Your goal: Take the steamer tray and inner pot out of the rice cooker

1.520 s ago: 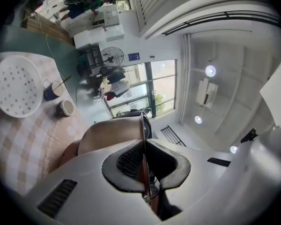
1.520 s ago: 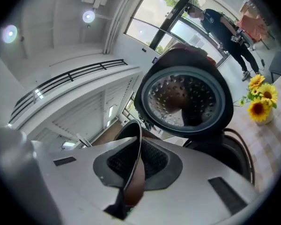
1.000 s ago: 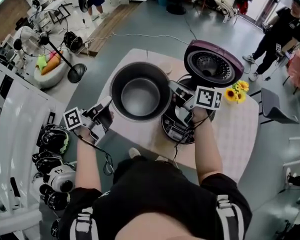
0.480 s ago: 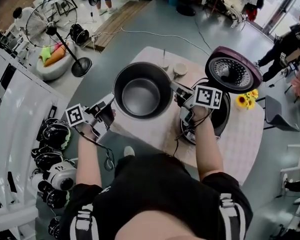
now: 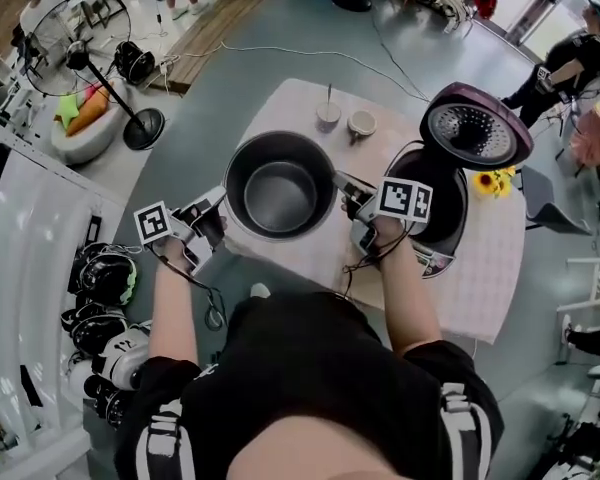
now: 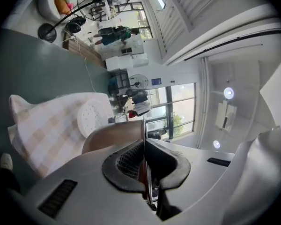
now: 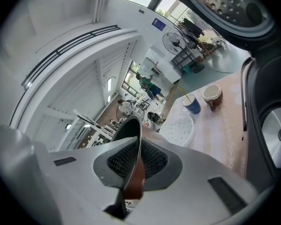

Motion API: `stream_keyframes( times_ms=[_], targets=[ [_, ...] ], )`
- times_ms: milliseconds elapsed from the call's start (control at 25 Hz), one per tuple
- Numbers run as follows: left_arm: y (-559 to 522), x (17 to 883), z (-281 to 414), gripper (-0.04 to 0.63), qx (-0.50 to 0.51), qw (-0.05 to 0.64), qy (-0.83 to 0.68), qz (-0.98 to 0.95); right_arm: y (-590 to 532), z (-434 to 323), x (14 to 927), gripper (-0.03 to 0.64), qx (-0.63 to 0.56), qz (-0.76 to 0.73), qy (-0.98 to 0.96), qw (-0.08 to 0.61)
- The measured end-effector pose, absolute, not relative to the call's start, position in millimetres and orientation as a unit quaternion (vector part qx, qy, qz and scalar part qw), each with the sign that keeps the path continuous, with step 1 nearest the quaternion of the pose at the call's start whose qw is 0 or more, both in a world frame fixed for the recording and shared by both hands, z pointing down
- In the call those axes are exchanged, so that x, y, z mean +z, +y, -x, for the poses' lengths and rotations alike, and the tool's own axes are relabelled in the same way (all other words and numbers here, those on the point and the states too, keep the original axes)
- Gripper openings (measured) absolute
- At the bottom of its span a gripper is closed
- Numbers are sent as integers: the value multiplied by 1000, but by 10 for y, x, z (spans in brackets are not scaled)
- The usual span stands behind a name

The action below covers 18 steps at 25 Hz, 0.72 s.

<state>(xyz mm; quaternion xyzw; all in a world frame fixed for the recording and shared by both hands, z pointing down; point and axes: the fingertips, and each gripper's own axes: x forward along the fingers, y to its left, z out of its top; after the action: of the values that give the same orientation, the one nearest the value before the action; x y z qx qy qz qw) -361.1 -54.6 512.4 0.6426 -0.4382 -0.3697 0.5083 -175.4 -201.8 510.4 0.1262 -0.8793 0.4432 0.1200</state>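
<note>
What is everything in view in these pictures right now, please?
inner pot: one, dark grey, held above the table's left
rice cooker: one, dark purple, lid open, table's right part
steamer tray: one, white, on the table near the cups
cups: two, one blue, one brownish, table's far edge
flowers: one bunch, yellow, beside the rice cooker
table: one, pale checked cloth, centre
floor fan: one, black, left floor
bystanders: at least two, one in black, far floor
left hand-held gripper: one, grey-white, shut on the pot's rim
right hand-held gripper: one, grey-white, shut on the opposite rim
</note>
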Motion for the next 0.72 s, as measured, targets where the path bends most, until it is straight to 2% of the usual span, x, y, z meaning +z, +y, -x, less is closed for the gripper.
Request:
stream_keyframes(
  times_ms=[720],
  targets=[
    [-526,6066,3788,10,-314,585,-433,-610,-1611,1646,6153,18,479,-213,-835,167]
  ],
)
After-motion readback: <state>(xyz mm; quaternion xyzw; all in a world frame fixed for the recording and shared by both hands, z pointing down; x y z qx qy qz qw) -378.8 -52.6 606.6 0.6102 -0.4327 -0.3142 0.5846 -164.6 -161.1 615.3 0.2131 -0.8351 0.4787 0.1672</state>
